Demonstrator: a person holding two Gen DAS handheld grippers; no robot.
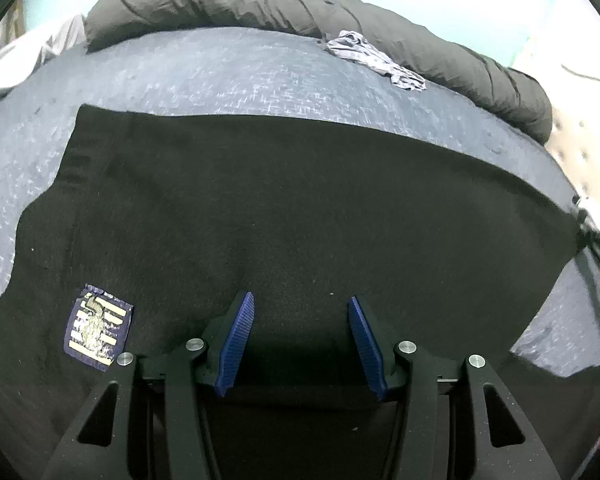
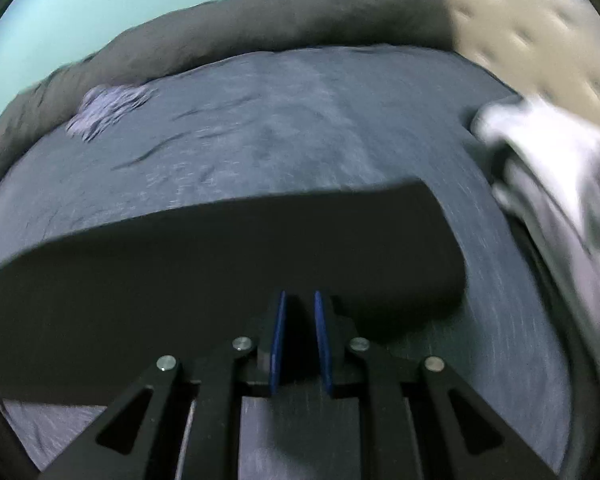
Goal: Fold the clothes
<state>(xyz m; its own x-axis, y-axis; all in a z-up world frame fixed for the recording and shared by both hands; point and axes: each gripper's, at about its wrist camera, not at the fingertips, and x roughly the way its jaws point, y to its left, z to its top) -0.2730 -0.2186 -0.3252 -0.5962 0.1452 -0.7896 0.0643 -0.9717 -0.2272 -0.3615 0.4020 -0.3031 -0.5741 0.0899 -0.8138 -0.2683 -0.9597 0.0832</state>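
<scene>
A black garment (image 1: pixel 300 208) was found spread flat on the bed (image 1: pixel 204 76), its long axis running across both views, roughly parallel to the far edge of the bed where a rolled grey duvet (image 1: pixel 228 0) lay. A woven label (image 1: pixel 98 327) was noted on the garment towards its left end.

The left claw (image 1: pixel 301 300) was held directly above the near part of the garment, aimed towards the far edge, with its blue fingers (image 1: pixel 236 344) set wide apart and nothing between them. Contact with the cloth could not be established.

The right claw (image 2: pixel 299 298) was positioned at the near edge of the garment, close to its right-hand corner, with the fingers (image 2: pixel 278 340) drawn narrow. Whether cloth was pinched between them could not be told; the view was blurred.

The right claw was judged the better placed for taking an edge, the fold presumably being carried along or across the long axis. A small crumpled grey cloth (image 1: pixel 374 58) lay well apart, beside the duvet. A pale heap (image 2: pixel 540 152) was recorded at the right edge of the bed.
</scene>
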